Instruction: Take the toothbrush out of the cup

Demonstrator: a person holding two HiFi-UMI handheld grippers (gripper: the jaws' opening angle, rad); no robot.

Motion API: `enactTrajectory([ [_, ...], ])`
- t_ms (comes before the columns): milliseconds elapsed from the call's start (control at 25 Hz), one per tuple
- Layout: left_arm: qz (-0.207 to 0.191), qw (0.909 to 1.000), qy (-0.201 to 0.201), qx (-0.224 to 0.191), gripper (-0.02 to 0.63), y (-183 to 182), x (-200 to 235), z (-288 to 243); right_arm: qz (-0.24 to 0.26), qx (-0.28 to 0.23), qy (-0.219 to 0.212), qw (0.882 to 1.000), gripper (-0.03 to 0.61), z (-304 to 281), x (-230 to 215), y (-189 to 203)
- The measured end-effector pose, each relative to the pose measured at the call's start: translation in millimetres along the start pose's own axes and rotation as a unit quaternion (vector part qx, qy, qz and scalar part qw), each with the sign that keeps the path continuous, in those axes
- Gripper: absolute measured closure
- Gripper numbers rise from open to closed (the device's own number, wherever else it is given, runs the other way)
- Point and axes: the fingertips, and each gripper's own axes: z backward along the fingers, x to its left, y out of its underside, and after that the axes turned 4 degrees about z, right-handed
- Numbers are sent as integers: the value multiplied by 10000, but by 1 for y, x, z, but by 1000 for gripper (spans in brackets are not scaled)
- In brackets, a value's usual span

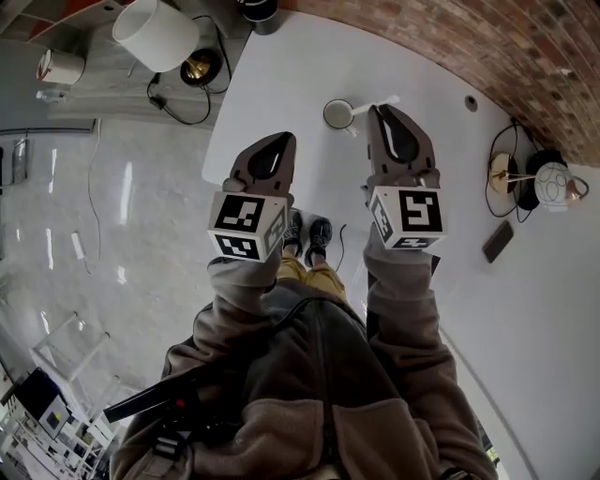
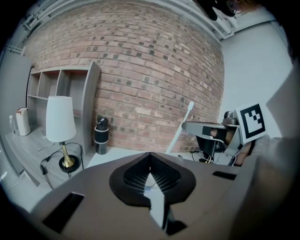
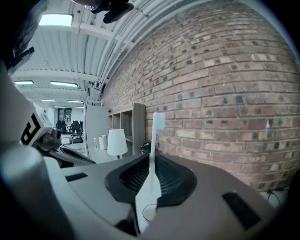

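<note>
A white cup stands on the white table. My right gripper is just right of the cup and shut on a white toothbrush. In the right gripper view the toothbrush stands upright between the shut jaws, bristle head up. The brush's lower end reaches the cup's right rim; whether it is still inside I cannot tell. My left gripper hovers left of the cup, shut with nothing in it. From the left gripper view the toothbrush slants in the right gripper; the cup is hidden.
A white-shaded lamp and a black bottle stand at the far left of the table. A globe lamp, cables and a dark phone lie at the right. The brick wall runs behind.
</note>
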Motion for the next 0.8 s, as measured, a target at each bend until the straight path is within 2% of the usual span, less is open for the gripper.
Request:
enactTrajectory([
  [320, -391, 9963, 347, -675, 609, -72, -48, 27, 129, -850, 288, 9959, 537, 64, 2, -86],
  [800, -898, 9837, 576, -1450, 609, -149, -90, 72, 342, -1445, 528, 9875, 537, 116, 9, -156],
])
